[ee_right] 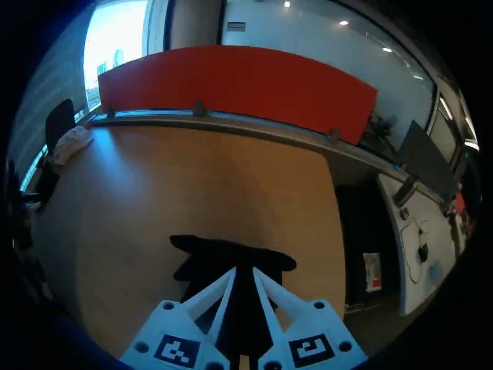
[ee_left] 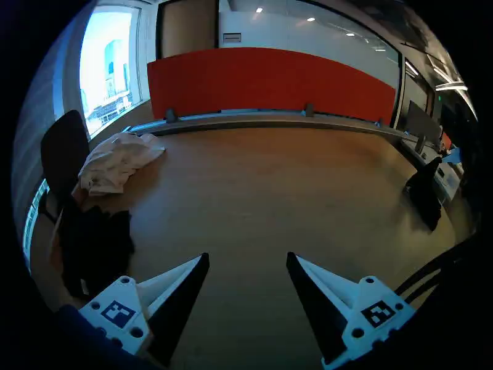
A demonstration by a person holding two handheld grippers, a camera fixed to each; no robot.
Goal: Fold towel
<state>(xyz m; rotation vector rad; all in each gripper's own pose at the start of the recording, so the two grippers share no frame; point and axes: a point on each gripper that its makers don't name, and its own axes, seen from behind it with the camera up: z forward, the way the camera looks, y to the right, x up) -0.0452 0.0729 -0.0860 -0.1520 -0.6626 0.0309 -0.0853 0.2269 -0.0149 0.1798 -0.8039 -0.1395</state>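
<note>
1. Right gripper (ee_right: 244,271): the fingers are drawn almost together, and black fabric fills the narrow gap between them. They appear to be pinching an edge of the black towel (ee_right: 231,254). The towel spreads flat just ahead of the tips, in the lower centre of the right gripper view.

2. Left gripper (ee_left: 247,256): the fingers stand wide apart with nothing held. Bare table (ee_left: 259,185) shows between them.

3. The step in hand is judged to be securing a second hold before the fold. Bring the open left gripper to the towel edge beside the pinched one, and close it only once the fabric sits fully between both pads.

4. Lift both holds evenly. Uneven height will probably skew the fold line.

5. Lay the fold over the open wood at mid-frame. Stay clear of the white cloth (ee_left: 120,161) at upper left and the dark heap (ee_left: 92,246) at lower left of the left gripper view.

6. A dark shape at the right edge of that view cannot be identified.
</note>
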